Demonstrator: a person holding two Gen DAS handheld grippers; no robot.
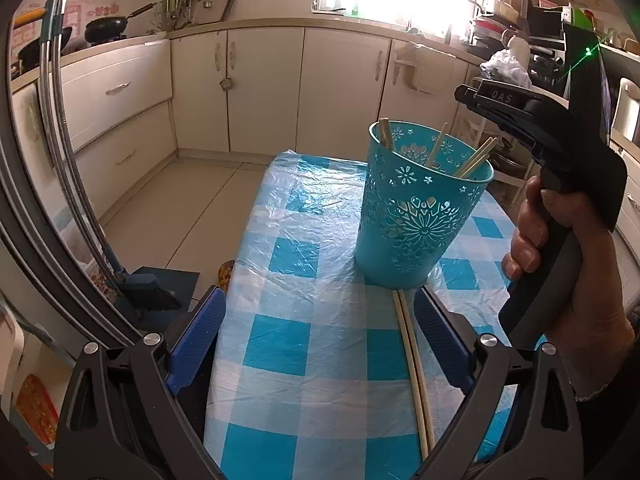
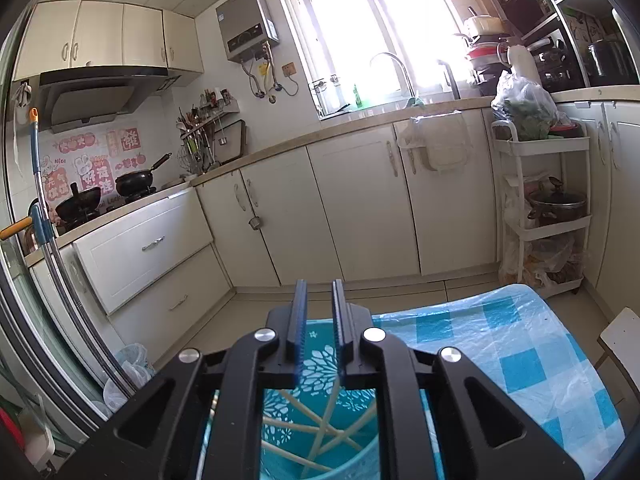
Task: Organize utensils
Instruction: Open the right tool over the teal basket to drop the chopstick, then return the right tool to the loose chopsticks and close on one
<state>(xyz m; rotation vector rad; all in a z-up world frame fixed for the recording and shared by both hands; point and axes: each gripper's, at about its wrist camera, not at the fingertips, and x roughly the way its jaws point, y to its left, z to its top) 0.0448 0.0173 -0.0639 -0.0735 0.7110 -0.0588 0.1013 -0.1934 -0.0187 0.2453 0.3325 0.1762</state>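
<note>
A teal cut-out utensil holder (image 1: 416, 216) stands on the blue checked table (image 1: 304, 256) with several wooden chopsticks (image 1: 476, 158) leaning inside it. One pair of chopsticks (image 1: 414, 368) lies flat on the cloth, just inside the right finger of my left gripper (image 1: 320, 320), which is open wide with nothing held. A hand holds my right gripper (image 1: 460, 94) above the holder's right rim. In the right wrist view that gripper (image 2: 318, 292) shows a narrow gap with nothing between the pads. It sits directly over the holder (image 2: 360, 452) and the chopsticks (image 2: 316, 432) in it.
A broom and dustpan (image 1: 148, 288) lean by the table's left edge. Cream cabinets (image 2: 360, 208) line the far wall. A white trolley (image 2: 540, 208) with pots stands past the table's far right corner, and a chair (image 2: 620, 340) sits beside it. The table (image 2: 500, 340) ends close behind the holder.
</note>
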